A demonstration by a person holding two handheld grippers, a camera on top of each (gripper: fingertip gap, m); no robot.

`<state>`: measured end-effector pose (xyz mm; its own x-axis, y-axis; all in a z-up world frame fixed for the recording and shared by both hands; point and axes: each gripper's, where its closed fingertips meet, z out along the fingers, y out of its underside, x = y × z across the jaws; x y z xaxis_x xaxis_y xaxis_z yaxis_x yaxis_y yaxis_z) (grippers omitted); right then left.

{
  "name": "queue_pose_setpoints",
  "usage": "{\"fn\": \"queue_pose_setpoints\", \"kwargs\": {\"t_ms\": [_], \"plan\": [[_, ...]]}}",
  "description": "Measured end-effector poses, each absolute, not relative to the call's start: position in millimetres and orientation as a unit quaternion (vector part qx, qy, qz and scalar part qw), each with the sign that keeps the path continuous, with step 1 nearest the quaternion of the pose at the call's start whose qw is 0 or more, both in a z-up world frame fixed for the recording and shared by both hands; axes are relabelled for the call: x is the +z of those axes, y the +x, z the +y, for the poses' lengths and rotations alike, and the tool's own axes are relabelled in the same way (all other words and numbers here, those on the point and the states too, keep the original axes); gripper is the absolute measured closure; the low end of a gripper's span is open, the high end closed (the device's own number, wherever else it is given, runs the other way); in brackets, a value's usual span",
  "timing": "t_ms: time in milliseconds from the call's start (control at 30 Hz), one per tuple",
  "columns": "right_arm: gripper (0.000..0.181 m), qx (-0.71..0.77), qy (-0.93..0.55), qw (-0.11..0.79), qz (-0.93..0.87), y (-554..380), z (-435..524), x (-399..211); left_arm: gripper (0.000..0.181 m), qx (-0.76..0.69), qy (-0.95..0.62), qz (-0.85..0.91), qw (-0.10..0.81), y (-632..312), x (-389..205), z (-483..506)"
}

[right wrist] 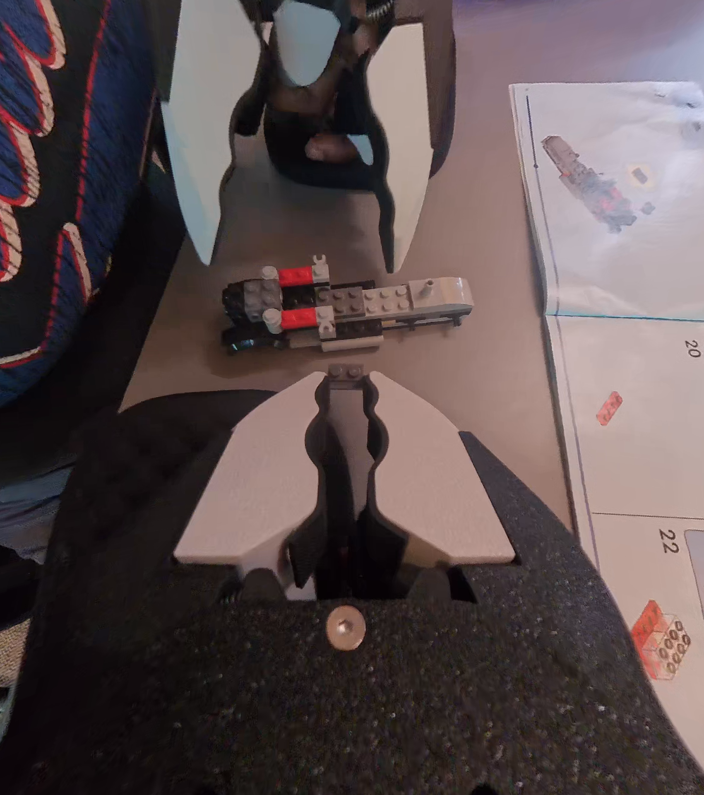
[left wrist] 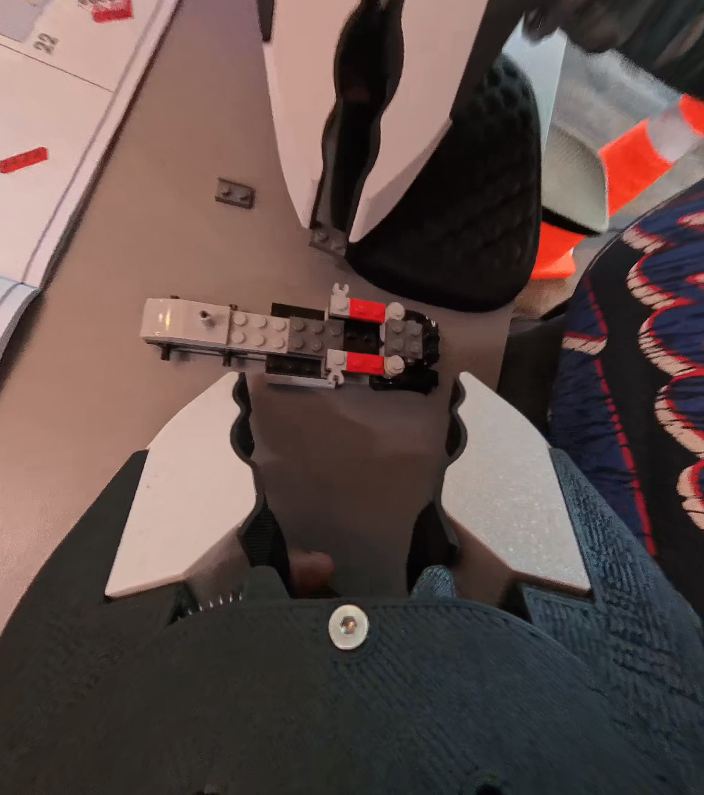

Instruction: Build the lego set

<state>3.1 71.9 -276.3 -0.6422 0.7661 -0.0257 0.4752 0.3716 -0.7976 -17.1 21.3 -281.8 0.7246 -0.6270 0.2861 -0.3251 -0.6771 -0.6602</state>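
A part-built lego model (left wrist: 290,340) of light grey, dark grey, black and red pieces lies on the grey table, and it also shows in the right wrist view (right wrist: 341,305). My left gripper (left wrist: 350,383) is open and empty, its tips just short of the model's near side. It shows across the model in the right wrist view (right wrist: 298,262). My right gripper (right wrist: 345,379) is shut on a small dark grey two-stud plate (right wrist: 345,372), held close to the model's other side. The right gripper (left wrist: 329,230) and its plate (left wrist: 328,243) show in the left wrist view too.
A second loose dark grey plate (left wrist: 235,192) lies on the table beyond the model. An open instruction booklet (left wrist: 40,129) lies beside the model, also seen in the right wrist view (right wrist: 642,387). A person's blue, red and black patterned garment (left wrist: 664,387) is at the table edge. An orange cone (left wrist: 642,159) stands behind.
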Motion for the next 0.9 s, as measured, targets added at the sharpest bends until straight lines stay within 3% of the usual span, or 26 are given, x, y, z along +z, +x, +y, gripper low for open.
{"fn": "queue_pose_setpoints", "kwargs": {"t_ms": [200,433,900], "plan": [[0.167,0.325,-0.412,0.153,-0.838,3.2,63.6,-299.4,0.106,-0.230,-0.878,0.322,0.268,-17.9,-291.3,10.4],[0.167,0.355,-0.407,0.158,-0.826,-0.6,43.8,-291.0,0.122,-0.220,-0.872,0.354,0.257,-15.1,-297.7,9.2],[0.167,0.371,-0.437,0.160,-0.803,13.7,24.5,-275.9,0.126,-0.314,-0.825,0.405,0.237,6.7,-290.1,1.0]]}}
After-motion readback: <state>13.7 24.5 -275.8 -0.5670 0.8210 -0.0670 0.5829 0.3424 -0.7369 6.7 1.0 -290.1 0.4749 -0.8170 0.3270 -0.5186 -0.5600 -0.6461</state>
